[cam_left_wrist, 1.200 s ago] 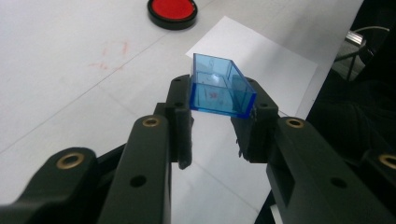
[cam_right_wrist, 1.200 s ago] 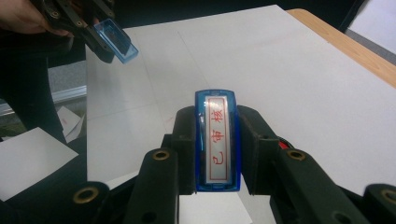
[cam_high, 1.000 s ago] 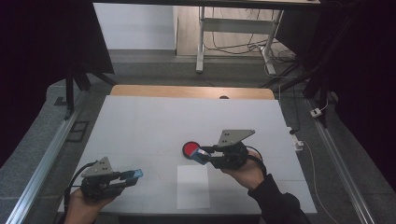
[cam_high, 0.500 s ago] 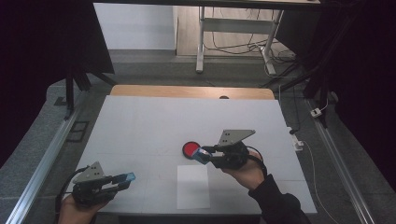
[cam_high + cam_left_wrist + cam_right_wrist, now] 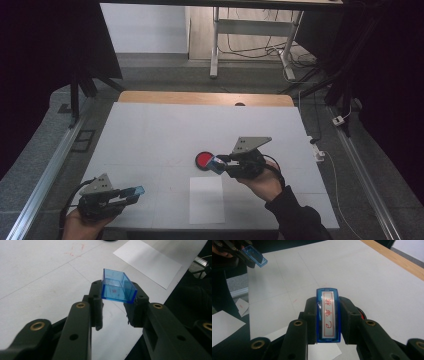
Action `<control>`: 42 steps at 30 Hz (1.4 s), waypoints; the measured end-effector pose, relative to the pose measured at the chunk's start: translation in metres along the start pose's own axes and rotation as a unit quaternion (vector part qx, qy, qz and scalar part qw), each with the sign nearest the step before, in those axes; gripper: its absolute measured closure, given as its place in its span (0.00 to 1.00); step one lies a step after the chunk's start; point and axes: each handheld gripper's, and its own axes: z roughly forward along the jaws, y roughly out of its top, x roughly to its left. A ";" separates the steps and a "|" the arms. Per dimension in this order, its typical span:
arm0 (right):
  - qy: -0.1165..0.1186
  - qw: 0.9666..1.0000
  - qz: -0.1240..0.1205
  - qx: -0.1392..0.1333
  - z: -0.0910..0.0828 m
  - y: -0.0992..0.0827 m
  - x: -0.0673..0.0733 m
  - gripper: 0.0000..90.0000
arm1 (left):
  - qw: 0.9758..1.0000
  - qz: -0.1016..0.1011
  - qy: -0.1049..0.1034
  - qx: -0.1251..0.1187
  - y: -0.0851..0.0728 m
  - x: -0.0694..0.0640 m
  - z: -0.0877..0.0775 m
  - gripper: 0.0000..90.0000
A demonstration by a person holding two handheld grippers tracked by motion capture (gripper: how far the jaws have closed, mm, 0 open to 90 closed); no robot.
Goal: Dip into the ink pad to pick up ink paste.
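Observation:
My left gripper sits near the table's front left corner, shut on a clear blue plastic cap. In the left gripper view the cap is a hollow box pinched between the fingertips, its open side facing away. My right gripper hovers mid-table, shut on a blue stamp with a white label bearing red characters. A round red ink pad lies on the table just left of the stamp's tip. The right gripper view also catches the cap far off in the other gripper.
A white sheet of paper lies on the white table between the two grippers, near the front edge. A wooden strip borders the far edge. Metal rails run along both sides, and cables lie on the floor beyond.
My left gripper with the blue cap has drifted slightly toward the table's near edge. The right gripper and stamp have stayed where they were.

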 end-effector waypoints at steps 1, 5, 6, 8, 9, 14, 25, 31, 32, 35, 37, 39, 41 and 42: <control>0.000 1.000 0.002 0.001 0.001 0.000 -0.001 0.78 | 1.000 -0.001 0.003 0.002 0.000 0.000 0.000 0.76; -0.001 1.000 0.006 0.004 0.005 0.000 -0.003 0.78 | 1.000 0.001 0.002 0.002 0.000 -0.001 0.000 0.76; -0.002 1.000 0.007 0.004 0.006 0.001 -0.004 0.78 | 1.000 0.001 0.001 0.002 0.000 -0.001 0.000 0.76; -0.003 1.000 0.007 0.006 0.008 0.001 -0.005 0.78 | 1.000 0.003 0.003 0.001 0.000 -0.001 0.000 0.76; -0.004 1.000 0.008 0.008 0.009 0.002 -0.006 0.78 | 1.000 0.002 0.002 0.002 0.000 -0.001 0.001 0.76; -0.012 1.000 0.010 0.013 0.013 0.003 -0.011 0.78 | 1.000 0.004 0.003 0.005 0.000 -0.001 0.001 0.76; -0.022 0.999 0.011 0.031 0.028 0.003 -0.024 0.78 | 1.000 0.005 0.003 0.006 0.000 -0.001 0.001 0.76; -0.032 0.998 0.018 0.041 0.039 0.002 -0.031 0.78 | 1.000 0.006 0.005 0.007 0.000 -0.002 0.002 0.76; -0.034 0.998 0.018 0.045 0.041 0.002 -0.032 0.78 | 1.000 0.006 0.005 0.008 0.000 -0.002 0.002 0.76; -0.037 0.998 0.021 0.050 0.047 0.001 -0.035 0.78 | 1.000 0.006 0.005 0.008 0.000 -0.002 0.002 0.76; -0.039 0.998 0.026 0.052 0.051 0.001 -0.037 0.78 | 1.000 0.006 0.005 0.009 0.000 -0.002 0.002 0.76; -0.040 0.997 0.026 0.058 0.055 0.001 -0.039 0.78 | 1.000 0.006 0.005 0.009 0.000 -0.001 0.002 0.76; -0.041 0.997 0.027 0.065 0.060 0.001 -0.041 0.78 | 1.000 0.006 0.005 0.009 0.000 -0.001 0.002 0.76; -0.042 0.996 0.024 0.069 0.062 0.001 -0.042 0.78 | 1.000 0.006 0.005 0.009 0.000 -0.001 0.002 0.76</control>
